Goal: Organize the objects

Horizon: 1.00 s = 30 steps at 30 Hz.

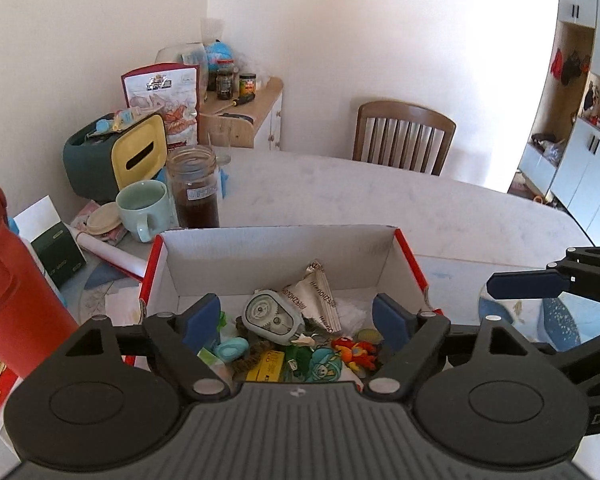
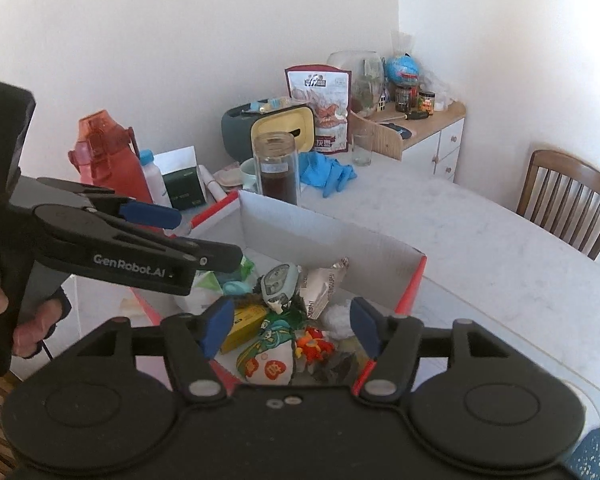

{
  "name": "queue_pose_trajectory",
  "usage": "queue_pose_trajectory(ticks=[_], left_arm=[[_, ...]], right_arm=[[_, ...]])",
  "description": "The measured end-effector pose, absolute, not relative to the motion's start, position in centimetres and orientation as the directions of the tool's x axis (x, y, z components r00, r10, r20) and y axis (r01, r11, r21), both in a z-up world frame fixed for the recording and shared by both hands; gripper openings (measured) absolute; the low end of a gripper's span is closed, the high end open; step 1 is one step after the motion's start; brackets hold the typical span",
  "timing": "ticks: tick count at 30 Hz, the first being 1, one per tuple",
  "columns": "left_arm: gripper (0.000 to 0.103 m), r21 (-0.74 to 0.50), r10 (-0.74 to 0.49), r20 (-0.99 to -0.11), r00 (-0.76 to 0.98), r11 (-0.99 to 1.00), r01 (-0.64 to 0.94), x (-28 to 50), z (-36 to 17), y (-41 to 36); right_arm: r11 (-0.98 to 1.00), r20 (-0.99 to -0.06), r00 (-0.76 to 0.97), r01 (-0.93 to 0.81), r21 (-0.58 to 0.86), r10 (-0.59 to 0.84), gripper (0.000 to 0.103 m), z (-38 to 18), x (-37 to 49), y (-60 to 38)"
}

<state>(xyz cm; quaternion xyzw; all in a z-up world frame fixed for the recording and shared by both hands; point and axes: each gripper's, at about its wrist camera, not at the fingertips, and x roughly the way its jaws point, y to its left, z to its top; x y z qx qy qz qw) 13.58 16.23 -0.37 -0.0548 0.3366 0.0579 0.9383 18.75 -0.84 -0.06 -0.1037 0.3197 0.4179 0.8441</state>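
Both claws, left [image 1: 296,320] and right [image 2: 288,330], gaping, empty, above box [image 1: 284,256]; next: pick one loose item from surface [image 1: 420,208]; drop inside.

left claw [image 1: 298,322] agape, right claw [image 2: 290,330] agape

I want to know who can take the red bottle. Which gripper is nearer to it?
Left. The left gripper hangs open above the box, and the red bottle stands just beside it. The right gripper hangs open over the box's far side.

Box [image 1: 276,248] near wall hidden behind left gripper [image 1: 298,320]; bottle [image 1: 4,280] cut off.
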Motion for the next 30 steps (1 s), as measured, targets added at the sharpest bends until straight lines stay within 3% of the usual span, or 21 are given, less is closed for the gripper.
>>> queue_pose_trajectory(ticks=[6,9,15,30], left_arm=[[0.088,-0.08,0.073,-0.619,0.782,0.985,-0.156,12.6,0.1,15.5],[0.103,-0.079,0.073,-0.601,0.796,0.986,-0.15,12.2,0.5,14.8],[0.103,-0.024,0.121,-0.582,0.804,0.986,-0.166,11.6,0.9,13.2],[0.103,-0.011,0.171,-0.561,0.81,0.977,-0.213,10.1,0.9,11.9]], right_arm=[[0.633,-0.605,0.455,-0.766,0.108,0.654,0.077,0.4,18.1,-2.2],[0.639,-0.592,0.462,-0.759,0.12,0.66,0.085,0.6,17.9,-3.1],[0.64,-0.56,0.469,-0.754,0.149,0.683,0.102,0.8,17.5,-4.9],[0.623,-0.526,0.452,-0.754,0.206,0.72,0.102,0.8,16.9,-7.8]])
